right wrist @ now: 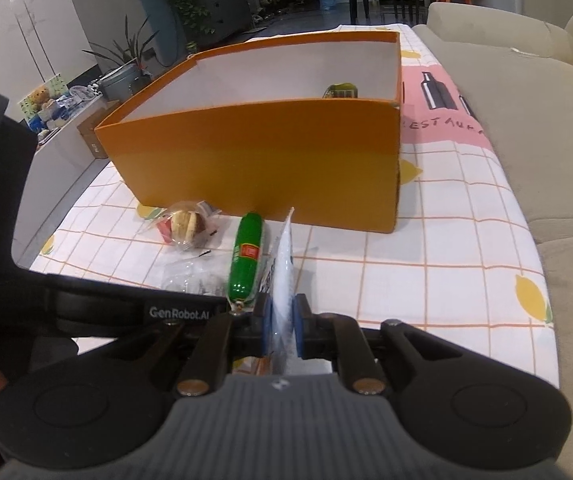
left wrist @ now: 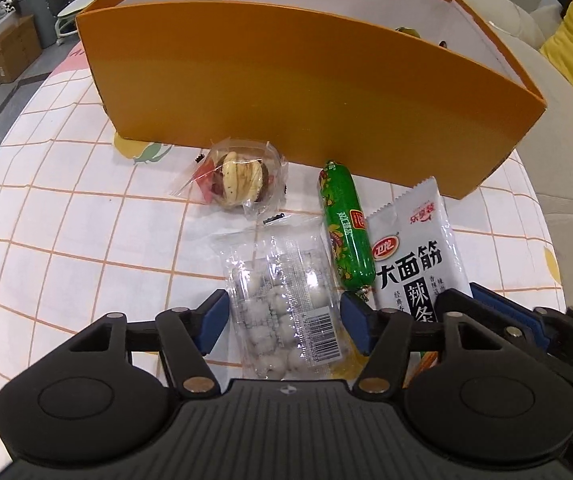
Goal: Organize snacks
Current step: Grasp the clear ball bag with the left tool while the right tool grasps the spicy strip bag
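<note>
While pinched in right claw [right wrist: 282, 320], white packet [right wrist: 284, 276] upright

Checked tablecloth [left wrist: 66, 240], orange box [left wrist: 286, 92], snack packets [left wrist: 282, 300], perhaps four

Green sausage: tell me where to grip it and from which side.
Grip the green sausage across its middle, coming from above, fingers on its two long sides. It lies flat on the tablecloth, its round body narrow enough to span. The white packet lies close along one side, so that finger has little room.
</note>
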The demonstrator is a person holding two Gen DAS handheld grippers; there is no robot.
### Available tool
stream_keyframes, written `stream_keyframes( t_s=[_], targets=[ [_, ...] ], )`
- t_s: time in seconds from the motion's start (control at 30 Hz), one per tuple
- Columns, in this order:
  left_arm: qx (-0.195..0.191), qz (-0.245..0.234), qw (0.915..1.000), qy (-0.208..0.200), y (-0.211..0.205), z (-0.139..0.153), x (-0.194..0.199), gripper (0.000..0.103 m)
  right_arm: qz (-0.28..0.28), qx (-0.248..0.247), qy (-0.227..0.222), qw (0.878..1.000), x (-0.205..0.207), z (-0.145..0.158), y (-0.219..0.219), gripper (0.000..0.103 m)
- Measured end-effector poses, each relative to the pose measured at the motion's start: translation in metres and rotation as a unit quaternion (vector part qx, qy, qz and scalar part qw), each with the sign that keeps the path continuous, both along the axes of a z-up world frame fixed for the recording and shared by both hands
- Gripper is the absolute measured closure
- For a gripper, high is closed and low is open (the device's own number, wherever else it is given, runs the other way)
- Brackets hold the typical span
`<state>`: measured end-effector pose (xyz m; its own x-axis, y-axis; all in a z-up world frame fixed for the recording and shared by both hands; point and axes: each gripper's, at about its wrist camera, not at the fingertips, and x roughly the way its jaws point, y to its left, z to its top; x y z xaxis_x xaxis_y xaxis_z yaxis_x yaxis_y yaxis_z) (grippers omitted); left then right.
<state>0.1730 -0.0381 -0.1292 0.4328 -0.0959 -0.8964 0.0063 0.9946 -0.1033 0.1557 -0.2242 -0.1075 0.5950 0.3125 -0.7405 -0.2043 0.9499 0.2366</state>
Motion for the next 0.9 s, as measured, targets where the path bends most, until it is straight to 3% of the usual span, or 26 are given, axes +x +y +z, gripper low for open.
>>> stream_keyframes(
  t_s=[0.23,0.47,0.6,0.9],
  targets=[
    [-0.005,-0.015,0.9999,0.001,0.005,0.001,0.000,0.035,-0.005,0.034,0.029,0.999,0.009,-0.011,-0.001,0.093],
    [0.023,-0.024,0.9994,-0.007,-0.002,-0.002,0.000,0.028,-0.011,0.038,0.037,0.999,0.010,-0.013,-0.002,0.097],
    [0.024,-0.035,0.9990,-0.012,-0.003,-0.001,-0.002,0.035,-0.011,0.036,0.036,0.999,0.010,-0.013,-0.002,0.097],
    [0.015,-0.033,0.9993,-0.012,0.002,0.003,-0.004,0.040,-0.003,0.012,0.032,0.999,0.008,-0.011,0.005,0.098]
  ],
)
